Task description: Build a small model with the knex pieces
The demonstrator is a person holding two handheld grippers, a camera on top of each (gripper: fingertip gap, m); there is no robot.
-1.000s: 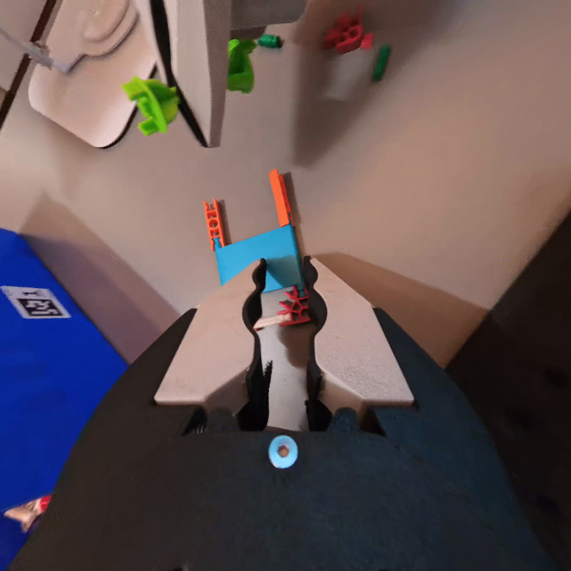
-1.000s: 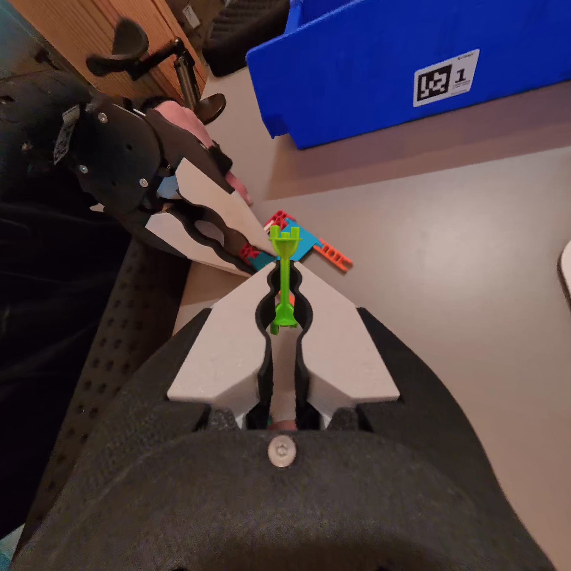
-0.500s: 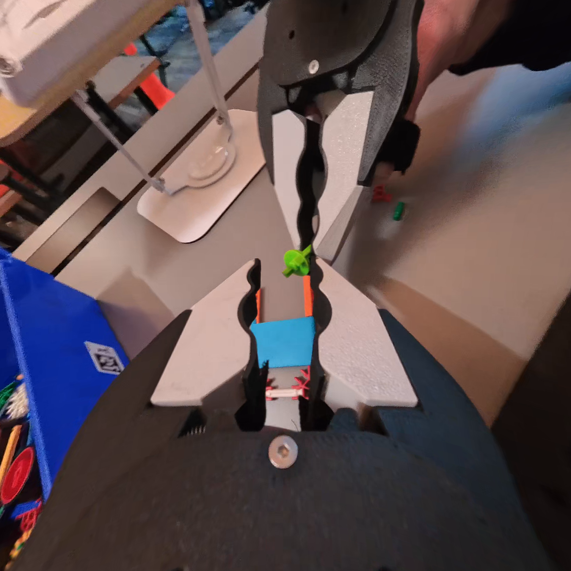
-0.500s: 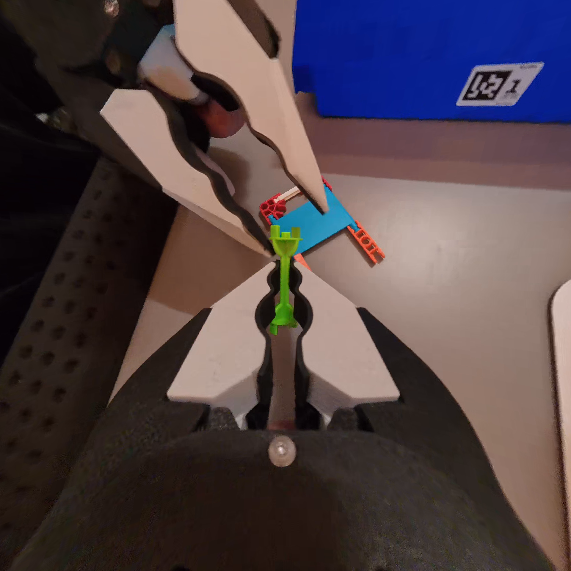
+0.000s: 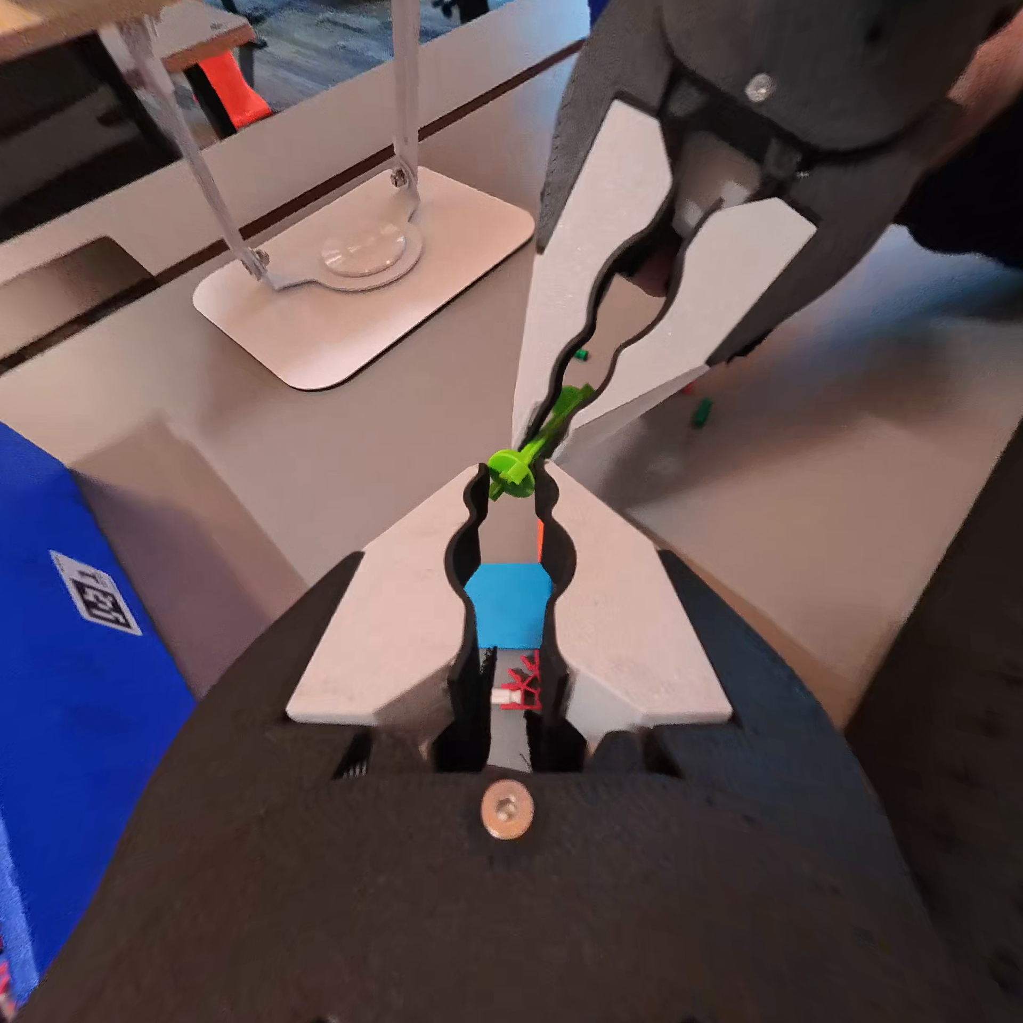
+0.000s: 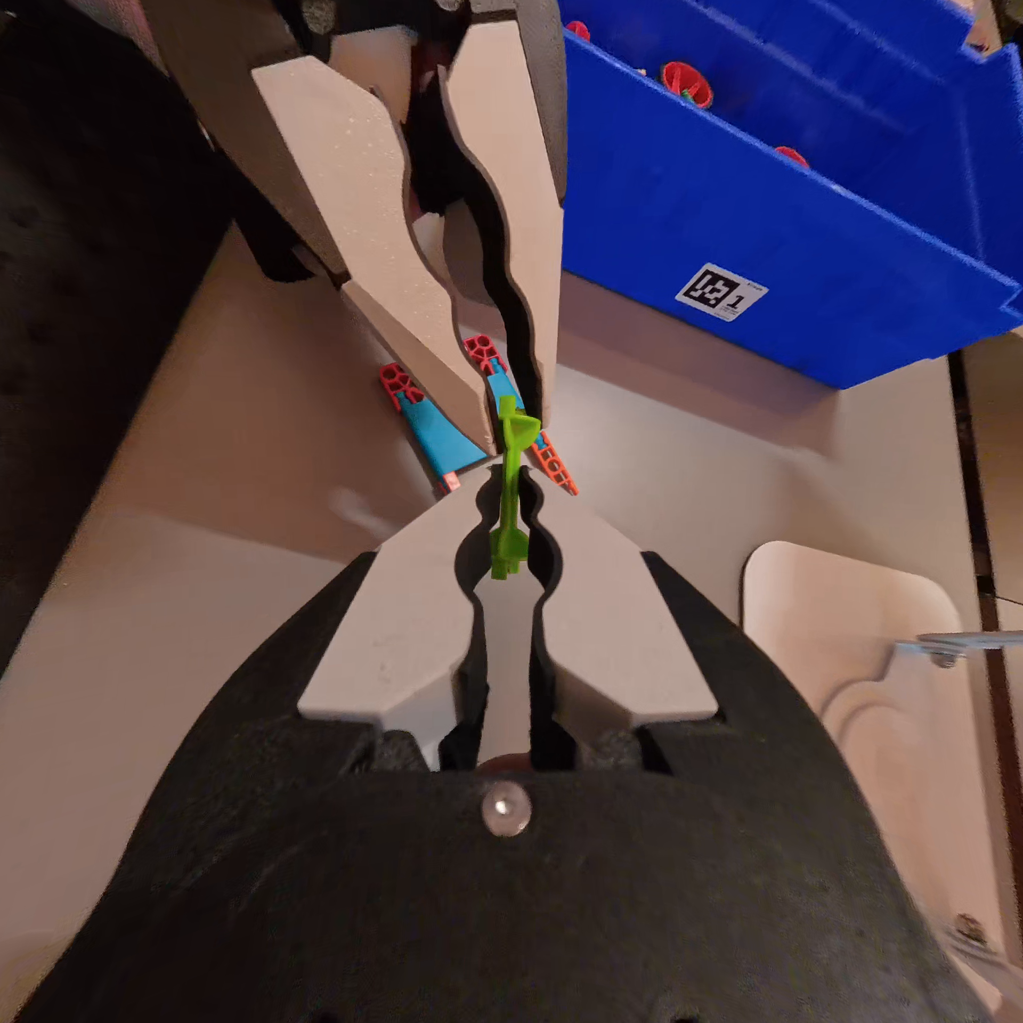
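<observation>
Currently right gripper clamps green rod, long axis toward frame top, flanged end between parted left gripper tips.

Left tongs: matte black, coarse-grained body with a rounded shell; two pale grey wedge-shaped fingers whose inner edges are wavy and lined in black; one silver hex-socket screw centred at the base. Right tongs: same build, same screw. A dark sleeve shows behind the right tongs' body.
</observation>
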